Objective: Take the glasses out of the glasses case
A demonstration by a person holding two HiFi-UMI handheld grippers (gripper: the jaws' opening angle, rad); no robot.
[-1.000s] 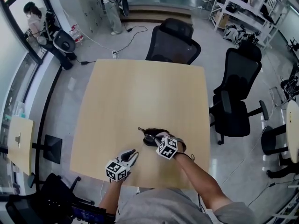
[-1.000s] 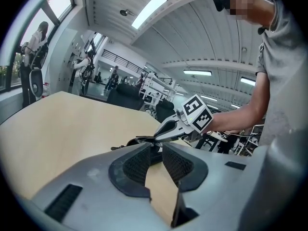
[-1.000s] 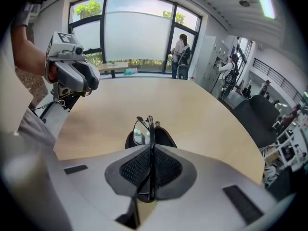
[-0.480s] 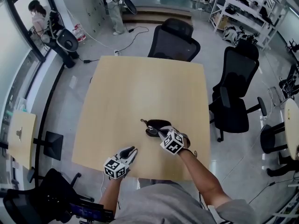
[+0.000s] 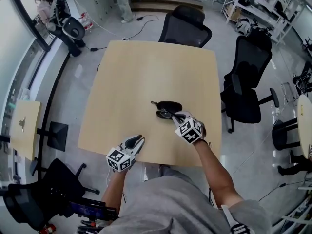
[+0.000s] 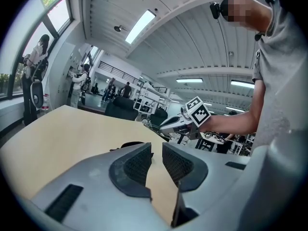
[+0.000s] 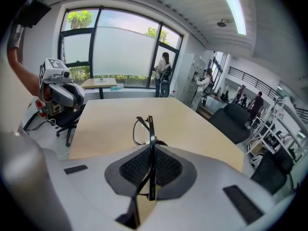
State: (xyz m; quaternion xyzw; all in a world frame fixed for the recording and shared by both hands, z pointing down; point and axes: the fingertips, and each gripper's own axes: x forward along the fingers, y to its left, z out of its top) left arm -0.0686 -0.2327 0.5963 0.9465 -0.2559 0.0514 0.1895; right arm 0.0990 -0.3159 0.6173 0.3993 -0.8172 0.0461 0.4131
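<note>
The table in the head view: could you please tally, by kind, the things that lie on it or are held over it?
glasses: 1
glasses case: 1
grippers: 2 (left gripper, right gripper)
Total: 4
</note>
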